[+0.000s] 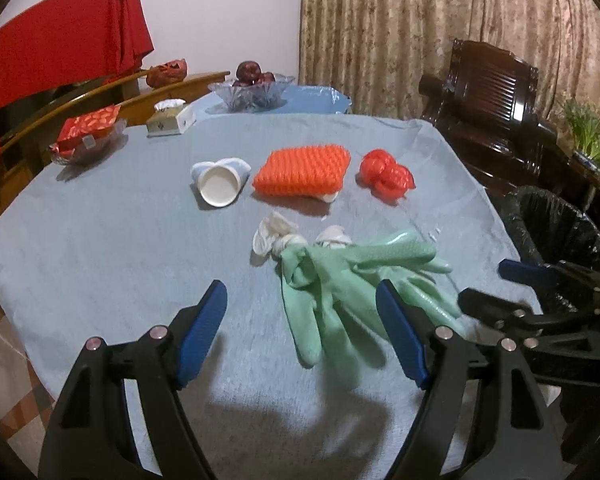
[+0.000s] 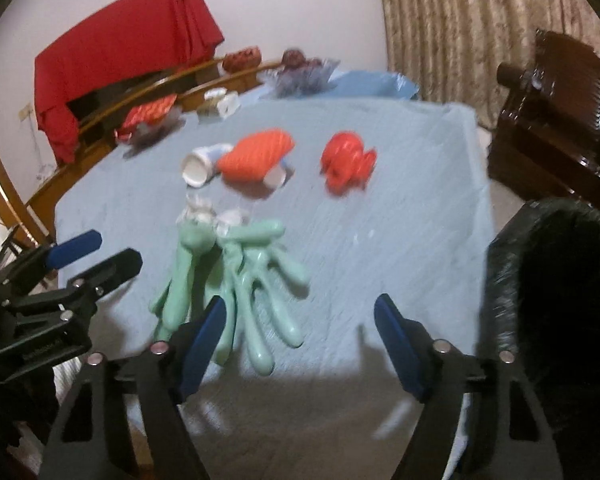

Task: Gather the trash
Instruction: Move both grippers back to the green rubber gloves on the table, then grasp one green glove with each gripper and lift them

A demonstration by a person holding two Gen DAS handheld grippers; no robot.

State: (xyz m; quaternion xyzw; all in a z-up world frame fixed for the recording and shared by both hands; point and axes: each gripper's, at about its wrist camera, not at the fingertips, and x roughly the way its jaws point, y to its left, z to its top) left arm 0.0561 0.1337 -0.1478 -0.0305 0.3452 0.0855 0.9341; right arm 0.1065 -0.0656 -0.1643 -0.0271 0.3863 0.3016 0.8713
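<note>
A pair of green rubber gloves (image 1: 340, 280) (image 2: 240, 272) lies on the blue tablecloth (image 1: 120, 248), with crumpled white tissues (image 1: 272, 236) (image 2: 198, 210) at their cuffs. Behind them are a tipped white paper cup (image 1: 218, 184) (image 2: 198, 166), an orange ridged sponge (image 1: 302, 172) (image 2: 256, 156) and a red mesh wad (image 1: 386, 176) (image 2: 346, 162). My left gripper (image 1: 300, 292) (image 2: 116, 249) hovers open over the glove fingers, pads clear of them. My right gripper (image 2: 300, 307) (image 1: 486, 284) is open beside the gloves, with nothing between its pads.
A bin lined with a black bag (image 1: 560, 232) (image 2: 560, 280) stands off the table's right edge. At the back are a glass fruit bowl (image 1: 252, 92), a tissue box (image 1: 168, 120) and a dish of red packets (image 1: 88, 136). A dark wooden chair (image 1: 488, 96) is at the right.
</note>
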